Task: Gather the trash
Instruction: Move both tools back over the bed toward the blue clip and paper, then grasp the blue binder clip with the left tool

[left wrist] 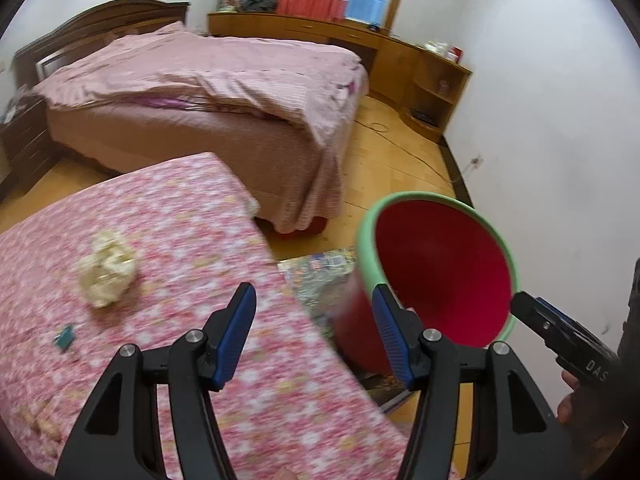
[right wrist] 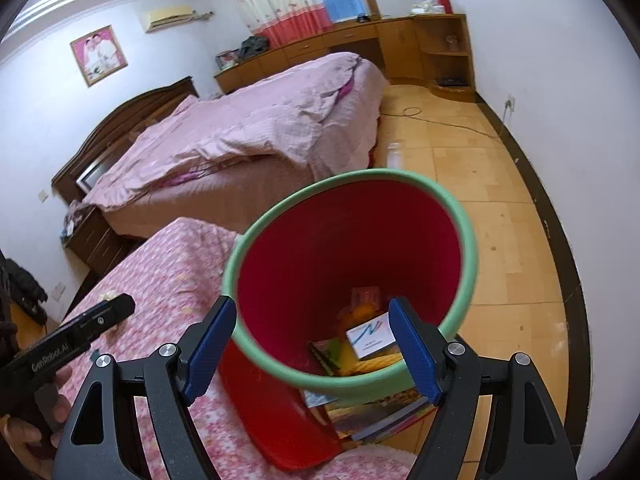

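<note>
My left tool (left wrist: 314,332) is wide open and holds nothing. My right tool (right wrist: 312,346) is wide open too, empty, over the red bin (right wrist: 460,252). The crumpled paper (left wrist: 106,274) lies at ten o'clock on the flowery bench (left wrist: 180,216). It's a round lump, pointing nowhere. I should come straight down and pinch its middle.

The left gripper (left wrist: 314,330) and right gripper (right wrist: 312,342) were held forward, jaws spread wide, nothing clamped.

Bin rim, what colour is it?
Light green, on a red trash bin; the rim shows best in the right wrist view.
</note>
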The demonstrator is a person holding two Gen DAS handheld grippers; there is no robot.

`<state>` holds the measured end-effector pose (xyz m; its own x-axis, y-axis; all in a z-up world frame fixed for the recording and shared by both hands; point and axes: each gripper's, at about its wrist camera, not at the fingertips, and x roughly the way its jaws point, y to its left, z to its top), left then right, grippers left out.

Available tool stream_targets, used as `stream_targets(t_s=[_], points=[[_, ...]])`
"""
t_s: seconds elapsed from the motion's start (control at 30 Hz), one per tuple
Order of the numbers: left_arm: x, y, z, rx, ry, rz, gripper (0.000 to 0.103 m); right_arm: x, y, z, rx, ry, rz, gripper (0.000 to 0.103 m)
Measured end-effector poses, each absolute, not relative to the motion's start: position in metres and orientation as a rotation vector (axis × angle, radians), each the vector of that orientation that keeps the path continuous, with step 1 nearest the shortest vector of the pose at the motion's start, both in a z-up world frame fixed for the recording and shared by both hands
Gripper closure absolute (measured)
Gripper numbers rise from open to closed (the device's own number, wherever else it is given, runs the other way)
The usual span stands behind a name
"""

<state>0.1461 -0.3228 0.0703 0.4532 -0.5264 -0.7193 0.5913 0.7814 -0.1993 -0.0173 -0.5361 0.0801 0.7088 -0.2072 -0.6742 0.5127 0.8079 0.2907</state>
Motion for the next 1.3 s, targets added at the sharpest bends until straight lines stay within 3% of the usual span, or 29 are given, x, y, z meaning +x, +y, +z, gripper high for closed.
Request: stream_targets(t_s=[0.8, 1.3], points=[[0.199, -0.191, 0.045, 0.007, 0.887, -0.388, 0.043, 0.015, -0.469, 0.076, 0.453, 0.72, -0.308, 0.024], [0.24, -0.142, -0.005, -0.072, 0.983, -0.255, 0.043, 0.044, -0.441, 0.071, 0.407, 0.77, -0.265, 0.024]])
